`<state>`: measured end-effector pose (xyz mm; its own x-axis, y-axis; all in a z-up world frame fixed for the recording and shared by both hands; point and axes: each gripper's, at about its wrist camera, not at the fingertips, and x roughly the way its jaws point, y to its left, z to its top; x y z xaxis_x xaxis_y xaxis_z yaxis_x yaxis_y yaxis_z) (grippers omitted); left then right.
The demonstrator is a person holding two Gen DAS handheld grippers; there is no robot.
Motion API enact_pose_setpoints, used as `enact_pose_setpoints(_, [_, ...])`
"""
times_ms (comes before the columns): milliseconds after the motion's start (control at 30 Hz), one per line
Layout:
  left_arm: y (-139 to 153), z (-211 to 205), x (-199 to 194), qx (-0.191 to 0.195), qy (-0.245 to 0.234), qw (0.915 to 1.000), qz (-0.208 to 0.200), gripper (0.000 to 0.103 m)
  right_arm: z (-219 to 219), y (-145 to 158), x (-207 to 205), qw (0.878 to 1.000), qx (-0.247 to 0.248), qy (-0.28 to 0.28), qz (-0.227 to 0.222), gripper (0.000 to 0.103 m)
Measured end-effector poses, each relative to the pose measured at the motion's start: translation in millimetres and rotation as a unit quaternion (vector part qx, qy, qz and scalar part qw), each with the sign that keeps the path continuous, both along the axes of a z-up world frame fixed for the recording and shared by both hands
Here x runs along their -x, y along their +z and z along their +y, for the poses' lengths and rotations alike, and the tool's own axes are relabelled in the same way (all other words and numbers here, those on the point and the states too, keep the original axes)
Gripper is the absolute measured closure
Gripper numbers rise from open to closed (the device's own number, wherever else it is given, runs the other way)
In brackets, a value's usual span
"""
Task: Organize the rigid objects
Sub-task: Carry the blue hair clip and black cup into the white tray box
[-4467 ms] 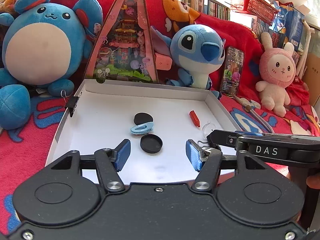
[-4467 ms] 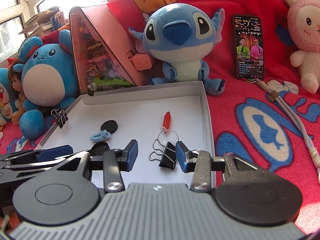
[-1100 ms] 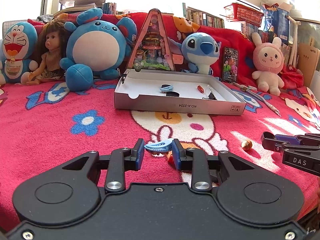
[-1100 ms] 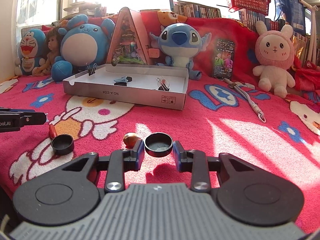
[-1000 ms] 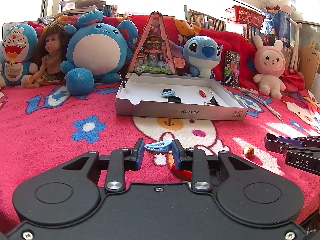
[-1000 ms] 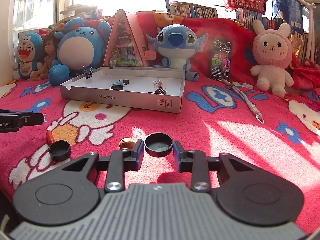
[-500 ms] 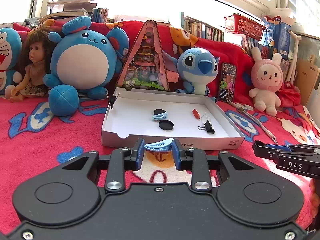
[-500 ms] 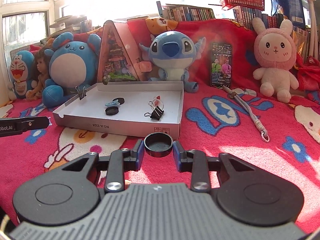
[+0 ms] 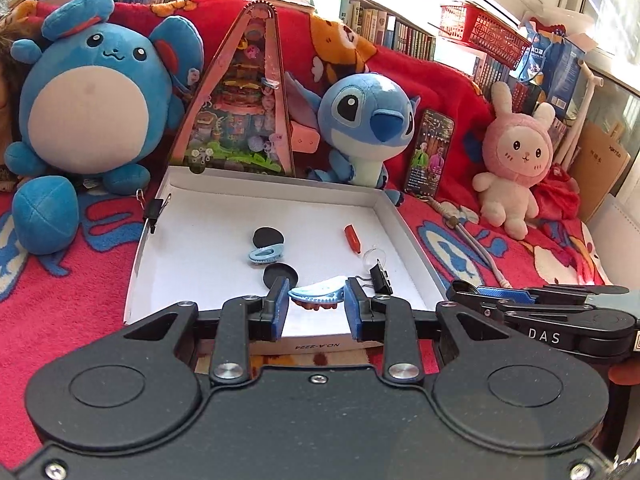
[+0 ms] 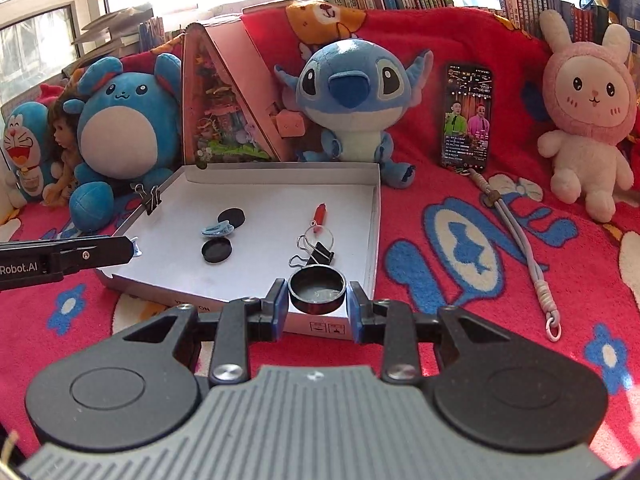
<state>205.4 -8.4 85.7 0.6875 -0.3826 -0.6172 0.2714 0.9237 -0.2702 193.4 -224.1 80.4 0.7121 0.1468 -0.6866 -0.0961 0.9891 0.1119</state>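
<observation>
Grippers at the white box's [image 10: 378,216] near edge: left [image 9: 317,295] pinching blue clip [image 9: 318,290], right [image 10: 317,291] pinching black cap [image 10: 317,285].

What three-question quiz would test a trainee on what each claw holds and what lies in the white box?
1. True or false: the left claw holds a blue hair clip.
2. What does the right claw grip? A) binder clip B) black cap C) red pen
3. Fill in: the white box stands on a red ____.

Key: 1 true. 2 B, the black cap. 3 blanket.
</observation>
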Motion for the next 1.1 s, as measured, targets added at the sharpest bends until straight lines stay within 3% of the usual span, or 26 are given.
enact_pose_setpoints(233, [-28.2, -23.6, -39.4, -0.013, -0.018, 0.9976, 0.066, 0.075, 2.4, -11.4, -35.1, 0.998, -0.024, -0.004, 0.059, 0.066])
enact_pose_setpoints(633, [-62.9, -41.9, -61.5, -0.045, -0.001, 0.9967, 0.068, 0.075, 9.2, -43.0, -62.2, 0.996, -0.023, -0.018, 0.088, 0.066])
enact_pose_setpoints(1100, [-74.9, -45.6, -73.9, -0.037, 0.008, 0.9978, 0.054, 0.075, 7.7, -54.2, -75.2, 0.996, -0.032, -0.026, 0.082, 0.066])
